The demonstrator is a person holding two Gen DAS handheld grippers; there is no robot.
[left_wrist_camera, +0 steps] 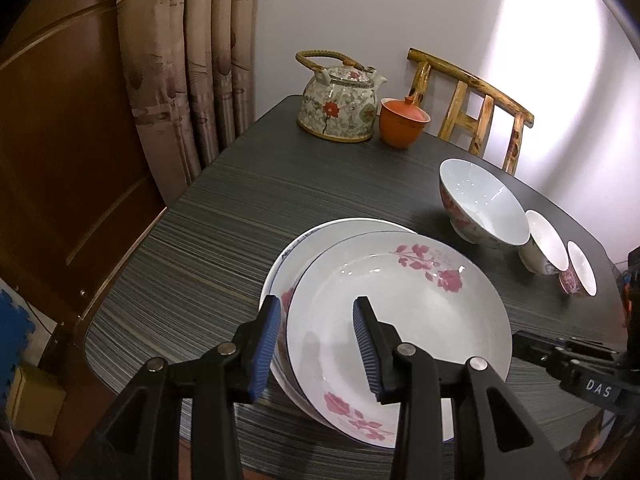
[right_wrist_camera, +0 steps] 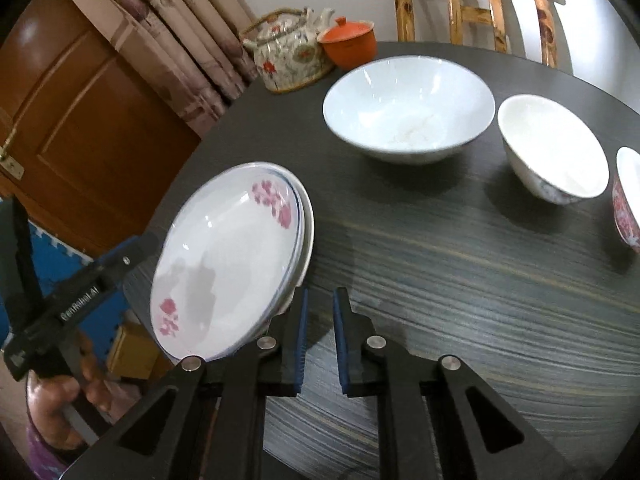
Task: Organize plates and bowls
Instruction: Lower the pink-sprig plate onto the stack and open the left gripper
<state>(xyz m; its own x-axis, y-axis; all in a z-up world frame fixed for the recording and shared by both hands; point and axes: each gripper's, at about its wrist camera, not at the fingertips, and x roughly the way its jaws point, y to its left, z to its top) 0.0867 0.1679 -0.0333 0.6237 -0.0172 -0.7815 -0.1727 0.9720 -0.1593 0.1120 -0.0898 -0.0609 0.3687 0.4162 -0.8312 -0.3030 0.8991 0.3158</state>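
Two white plates with pink roses are stacked near the table's front left edge, the top plate [left_wrist_camera: 400,308] [right_wrist_camera: 224,256] on a blue-rimmed lower plate [left_wrist_camera: 320,240] [right_wrist_camera: 306,216]. My left gripper [left_wrist_camera: 316,304] is open and straddles their near rim, one finger outside and one over the top plate's well. My right gripper [right_wrist_camera: 320,294] is shut on nothing, just right of the stack, its left finger beside the rim. To the right stand a large bowl [left_wrist_camera: 484,204] [right_wrist_camera: 408,108], a medium bowl [left_wrist_camera: 546,246] [right_wrist_camera: 556,148] and a small red-patterned bowl [left_wrist_camera: 580,270] [right_wrist_camera: 628,196].
A dark striped table [left_wrist_camera: 200,260] [right_wrist_camera: 460,260] bears everything. At its far side stand a floral teapot [left_wrist_camera: 340,108] [right_wrist_camera: 288,52] and an orange lidded cup [left_wrist_camera: 402,122] [right_wrist_camera: 350,42]. A wooden chair [left_wrist_camera: 476,108] stands behind, with a curtain [left_wrist_camera: 180,60] and a door [left_wrist_camera: 60,140] at left.
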